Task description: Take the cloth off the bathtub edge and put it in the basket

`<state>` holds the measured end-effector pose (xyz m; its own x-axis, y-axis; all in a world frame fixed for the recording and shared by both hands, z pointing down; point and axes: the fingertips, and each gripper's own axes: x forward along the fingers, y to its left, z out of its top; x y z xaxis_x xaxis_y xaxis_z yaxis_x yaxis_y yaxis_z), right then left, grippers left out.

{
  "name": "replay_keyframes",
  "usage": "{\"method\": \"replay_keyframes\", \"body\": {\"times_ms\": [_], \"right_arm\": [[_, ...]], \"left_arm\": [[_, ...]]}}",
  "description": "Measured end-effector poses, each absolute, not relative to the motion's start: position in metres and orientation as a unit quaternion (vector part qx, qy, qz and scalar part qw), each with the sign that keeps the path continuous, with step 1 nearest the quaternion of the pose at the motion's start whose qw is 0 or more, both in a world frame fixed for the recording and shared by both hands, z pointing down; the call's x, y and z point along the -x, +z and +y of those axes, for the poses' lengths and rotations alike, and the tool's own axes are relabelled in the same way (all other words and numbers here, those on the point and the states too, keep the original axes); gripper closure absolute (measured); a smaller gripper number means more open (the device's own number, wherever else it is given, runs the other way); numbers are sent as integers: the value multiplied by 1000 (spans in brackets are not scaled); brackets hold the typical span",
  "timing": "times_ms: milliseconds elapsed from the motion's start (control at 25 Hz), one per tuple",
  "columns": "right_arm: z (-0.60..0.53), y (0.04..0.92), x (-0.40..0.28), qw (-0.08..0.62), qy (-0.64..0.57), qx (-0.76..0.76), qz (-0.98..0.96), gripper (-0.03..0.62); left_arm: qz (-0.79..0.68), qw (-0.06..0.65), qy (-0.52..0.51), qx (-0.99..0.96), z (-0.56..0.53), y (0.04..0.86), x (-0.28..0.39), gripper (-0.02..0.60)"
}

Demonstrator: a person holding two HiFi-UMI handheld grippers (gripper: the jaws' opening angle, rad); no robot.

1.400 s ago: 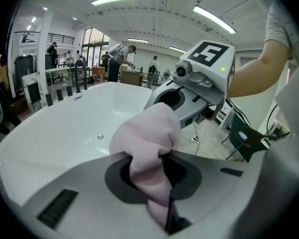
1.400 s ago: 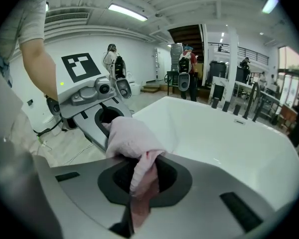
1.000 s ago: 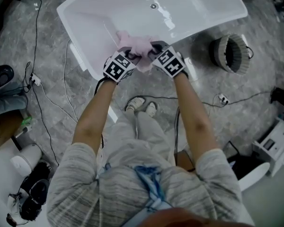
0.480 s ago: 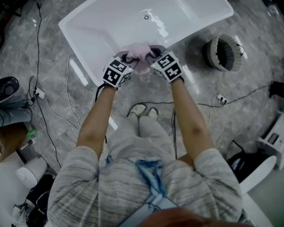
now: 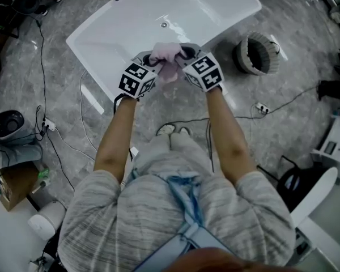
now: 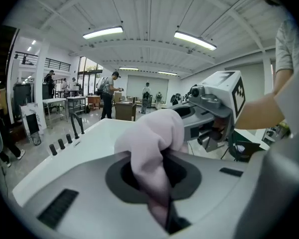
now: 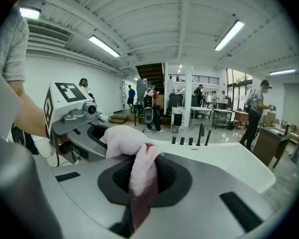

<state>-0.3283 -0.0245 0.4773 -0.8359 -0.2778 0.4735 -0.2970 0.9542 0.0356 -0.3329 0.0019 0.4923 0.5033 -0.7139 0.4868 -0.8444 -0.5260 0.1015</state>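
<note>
Grey marbled floor [image 5: 283,123] spreads under a white bathtub [image 5: 130,21], with cables trailing around it. I hold the pink cloth [image 5: 165,58] bunched between my two grippers, over the tub's near edge. My left gripper [image 5: 151,60] is clamped on one end and my right gripper [image 5: 184,54] on the other. Each pair of jaws is nearly together, pinching fabric that spills out in front. The cloth's long axis runs left to right between my hands. The basket [image 5: 246,61] stands on the floor off to my right, past the tub's corner and well apart from the cloth. My right hand is nearer to it, so I judge the carry goes rightward.
</note>
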Motion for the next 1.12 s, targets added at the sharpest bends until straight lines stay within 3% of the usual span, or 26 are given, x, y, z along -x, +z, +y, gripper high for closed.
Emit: {"method": "replay_keyframes", "body": {"times_ms": [520,1120], "right_arm": [[-14,357,269,169,-20,-247,-954,568],[-14,298,141,131,-25,-411,-902,568]], "left_arm": [[-406,105,158,-894,8,379,278,543],[-256,39,149,-954,1,322,157,543]]}}
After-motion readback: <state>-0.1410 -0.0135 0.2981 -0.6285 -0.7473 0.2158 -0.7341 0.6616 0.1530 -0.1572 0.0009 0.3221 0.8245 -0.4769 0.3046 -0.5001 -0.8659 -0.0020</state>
